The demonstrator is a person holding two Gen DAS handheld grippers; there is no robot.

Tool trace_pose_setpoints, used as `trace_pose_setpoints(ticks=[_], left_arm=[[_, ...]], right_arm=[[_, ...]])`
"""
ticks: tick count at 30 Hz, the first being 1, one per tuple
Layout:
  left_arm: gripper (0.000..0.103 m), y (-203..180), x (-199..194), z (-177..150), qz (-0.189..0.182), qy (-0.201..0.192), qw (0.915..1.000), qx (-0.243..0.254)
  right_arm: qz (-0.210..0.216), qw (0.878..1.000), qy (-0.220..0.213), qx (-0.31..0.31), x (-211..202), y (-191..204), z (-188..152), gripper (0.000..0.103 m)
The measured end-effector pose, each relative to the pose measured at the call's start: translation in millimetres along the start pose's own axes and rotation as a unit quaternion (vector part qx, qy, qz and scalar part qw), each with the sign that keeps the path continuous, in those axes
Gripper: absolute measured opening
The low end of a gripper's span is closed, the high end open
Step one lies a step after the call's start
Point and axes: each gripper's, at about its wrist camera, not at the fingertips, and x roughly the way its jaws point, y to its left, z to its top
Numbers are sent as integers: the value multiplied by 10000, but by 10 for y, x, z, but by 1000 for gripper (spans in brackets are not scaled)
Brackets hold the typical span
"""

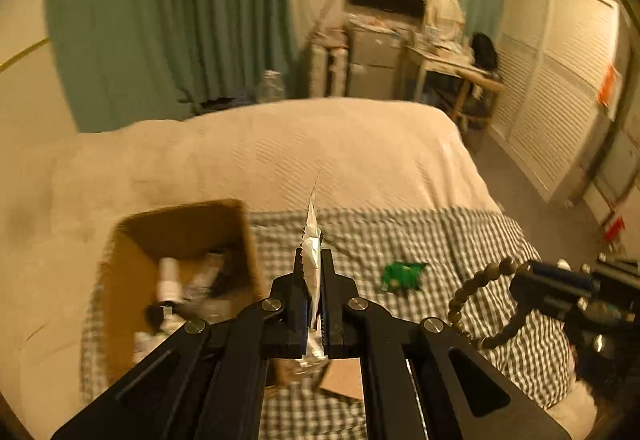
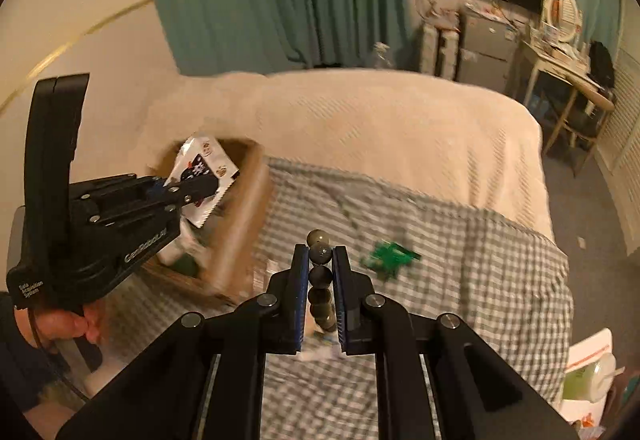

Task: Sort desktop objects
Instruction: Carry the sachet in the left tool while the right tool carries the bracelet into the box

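Now the left tongs [image 1: 314, 272] pinch a white packet [image 1: 311, 240] edge-on between their 2 fingers, held above the checked cloth [image 1: 460, 240] just right of the cardboard box [image 1: 244, 240]. Meanwhile the right tongs [image 2: 321, 260] clamp a string of dark beads [image 2: 320, 276], which runs along the gap between their fingers. A green wrapper [image 2: 390, 256] lies on the cloth, near and to the right of the right tongs' tips.

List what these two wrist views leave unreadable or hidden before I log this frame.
- Cardboard box contents: motion blur in the left wrist view; in the right wrist view the left gripper and its white packet cover them.
- Green object on the checked cloth: smeared in both views, identity unclear.
- Bead string in the right gripper: its lower end is hidden between the fingers.
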Motion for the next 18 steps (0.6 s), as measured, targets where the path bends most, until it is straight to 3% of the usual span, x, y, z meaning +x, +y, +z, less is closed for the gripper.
trace_pose_setpoints(ticks=[3, 8, 11, 16, 18], left_arm=[[4, 313, -177, -13, 280, -54, 9993, -248], [4, 810, -55, -278, 571, -49, 9960, -688], [4, 1067, 202, -513, 529, 336, 9935, -954], [4, 1323, 473, -742, 776, 578, 9925, -753], [4, 1445, 617, -825, 776, 749, 9902, -885]], right_arm=[[154, 9996, -195, -95, -62, 359, 142, 11], [508, 9984, -221, -147, 183, 883, 228, 11], [688, 9975, -110, -123, 474, 1095, 249, 11], [839, 9959, 233, -244, 1030, 1404, 210, 11], [890, 9951, 324, -273, 1224, 1466, 211, 11]])
